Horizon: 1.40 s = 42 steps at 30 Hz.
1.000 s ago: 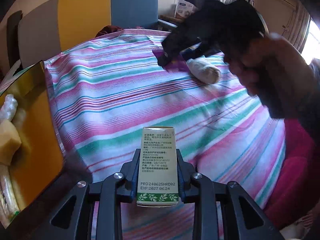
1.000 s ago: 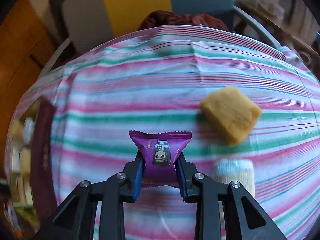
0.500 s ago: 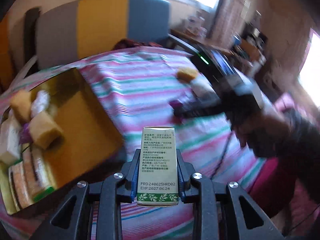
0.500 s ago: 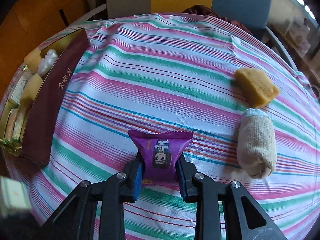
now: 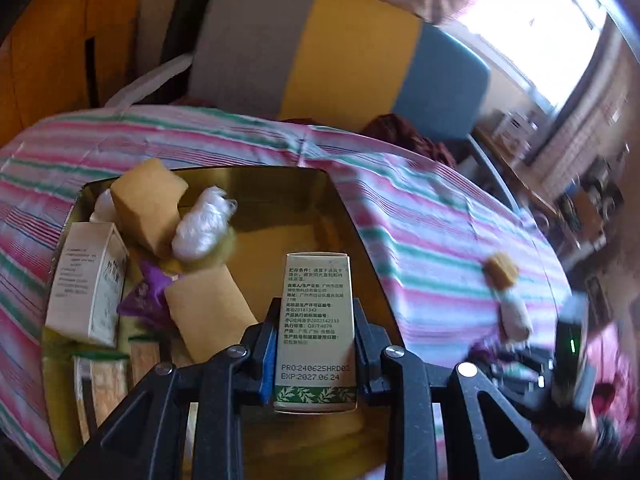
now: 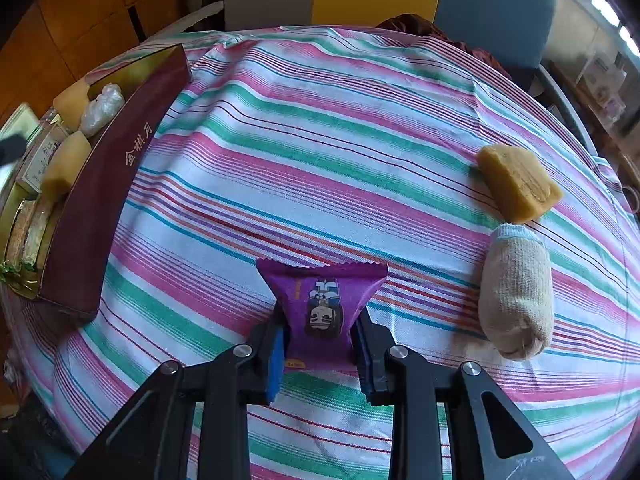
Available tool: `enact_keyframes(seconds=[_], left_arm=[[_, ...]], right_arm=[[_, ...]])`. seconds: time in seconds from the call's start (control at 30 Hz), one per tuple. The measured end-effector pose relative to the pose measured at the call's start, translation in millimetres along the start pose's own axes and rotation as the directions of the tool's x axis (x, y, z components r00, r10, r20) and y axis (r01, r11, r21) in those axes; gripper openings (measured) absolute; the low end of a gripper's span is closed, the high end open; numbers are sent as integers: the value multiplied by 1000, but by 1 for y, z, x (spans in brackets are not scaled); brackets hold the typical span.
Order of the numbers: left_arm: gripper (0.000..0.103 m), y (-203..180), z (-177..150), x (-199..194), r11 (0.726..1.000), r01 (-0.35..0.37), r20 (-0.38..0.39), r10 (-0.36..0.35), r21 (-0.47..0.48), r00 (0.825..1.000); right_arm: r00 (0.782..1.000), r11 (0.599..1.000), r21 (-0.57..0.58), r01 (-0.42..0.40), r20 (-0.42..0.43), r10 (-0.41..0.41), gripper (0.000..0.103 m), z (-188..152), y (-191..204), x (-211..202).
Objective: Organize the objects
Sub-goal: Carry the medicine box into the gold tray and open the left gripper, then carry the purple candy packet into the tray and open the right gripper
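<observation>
My left gripper (image 5: 316, 320) is shut on a small white carton with green leaf print (image 5: 318, 328) and holds it over the open gold-lined gift box (image 5: 280, 184). The box holds yellow sponges (image 5: 146, 204), a white plastic wad (image 5: 202, 226), a purple packet (image 5: 146, 292), a white carton (image 5: 86, 280) and other packs. My right gripper (image 6: 322, 320) is shut on a purple snack packet (image 6: 322, 300) above the striped cloth. The box's maroon side (image 6: 108, 184) shows at the left of the right wrist view.
On the striped tablecloth (image 6: 320, 140) lie a yellow sponge (image 6: 518, 182) and a rolled beige sock (image 6: 516, 288), right of the right gripper. They also show in the left wrist view, sponge (image 5: 500, 270) and sock (image 5: 516, 318). A grey, yellow and blue chair (image 5: 340, 52) stands behind the table.
My left gripper has swung left with the carton, from over the cloth to above the gift box. My right gripper has drawn back and higher with the purple packet.
</observation>
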<state>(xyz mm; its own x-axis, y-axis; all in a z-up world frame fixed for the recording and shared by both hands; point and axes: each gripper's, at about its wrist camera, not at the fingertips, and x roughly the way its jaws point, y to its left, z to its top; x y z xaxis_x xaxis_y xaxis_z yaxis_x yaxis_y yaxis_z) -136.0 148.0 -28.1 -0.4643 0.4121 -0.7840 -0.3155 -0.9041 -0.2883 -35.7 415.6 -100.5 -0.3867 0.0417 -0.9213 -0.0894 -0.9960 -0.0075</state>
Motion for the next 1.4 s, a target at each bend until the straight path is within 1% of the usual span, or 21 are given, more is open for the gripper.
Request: enact_keyframes(seconds=[0.07, 0.13, 0.17, 0.23, 0.3, 0.37, 0.43, 0.47, 0.53, 0.57, 0.6, 0.63, 0.7, 0.8, 0.93, 1.03, 1.2, 1.4], left_arm=[[29, 6, 11, 13, 999, -2, -1, 2, -33, 1000], [29, 9, 20, 24, 999, -20, -6, 20, -46, 1000], [29, 10, 26, 32, 999, -16, -14, 16, -49, 1000], [29, 14, 34, 45, 997, -36, -21, 34, -65, 999], [29, 17, 43, 60, 997, -40, -39, 37, -64, 999], [29, 22, 49, 75, 992, -105, -44, 102, -72, 994], [30, 24, 54, 90, 989, -138, -67, 135, -42, 989], [29, 27, 56, 95, 984, -173, -71, 169, -46, 983], [31, 32, 60, 104, 982, -186, -81, 182, -36, 980], [32, 35, 62, 112, 979, -203, -111, 200, -15, 973], [32, 40, 63, 116, 974, -225, -131, 220, -24, 967], [33, 43, 63, 117, 974, -222, -137, 215, -36, 967], [35, 46, 62, 112, 979, -200, -129, 194, -41, 973], [36, 46, 58, 98, 981, -192, -99, 188, -38, 977], [36, 34, 49, 69, 981, -195, -39, 195, -4, 980], [36, 22, 37, 42, 979, -202, 16, 202, 38, 979], [36, 2, 10, 1, 976, -196, 91, 187, 100, 978], [36, -4, -17, -32, 971, -205, 129, 189, 121, 973]], right_arm=[[1000, 1000, -5, 3, 0, -3, 30, 1, 0, 0], [1000, 1000, -5, 0, 0, 0, 30, 2, -1, 2], [1000, 1000, -4, -1, 0, 1, 30, 1, 0, 1], [1000, 1000, -1, -4, 0, 4, 30, 1, 0, 1], [1000, 1000, -1, -6, 0, 6, 30, 0, 0, 1], [1000, 1000, -2, -6, 1, 6, 30, 0, 0, 1], [1000, 1000, -2, -8, 2, 8, 30, 0, 0, 1], [1000, 1000, -4, -7, 3, 7, 30, 0, 1, 0], [1000, 1000, -8, -5, 4, 5, 30, -1, 2, 0], [1000, 1000, -9, -5, 5, 5, 30, -1, 2, 0], [1000, 1000, -9, -6, 5, 6, 30, -1, 2, 0], [1000, 1000, -9, -7, 6, 7, 30, -1, 2, 1], [1000, 1000, -12, -7, 8, 7, 30, -1, 2, 1], [1000, 1000, -17, -6, 10, 6, 30, -1, 3, 1], [1000, 1000, -26, 1, 14, -1, 30, -1, 3, 1], [1000, 999, -31, 7, 18, -6, 30, -2, 4, 0], [999, 999, -43, 20, 26, -19, 30, -3, 6, 0], [999, 998, -51, 32, 37, -30, 30, -5, 9, 0]])
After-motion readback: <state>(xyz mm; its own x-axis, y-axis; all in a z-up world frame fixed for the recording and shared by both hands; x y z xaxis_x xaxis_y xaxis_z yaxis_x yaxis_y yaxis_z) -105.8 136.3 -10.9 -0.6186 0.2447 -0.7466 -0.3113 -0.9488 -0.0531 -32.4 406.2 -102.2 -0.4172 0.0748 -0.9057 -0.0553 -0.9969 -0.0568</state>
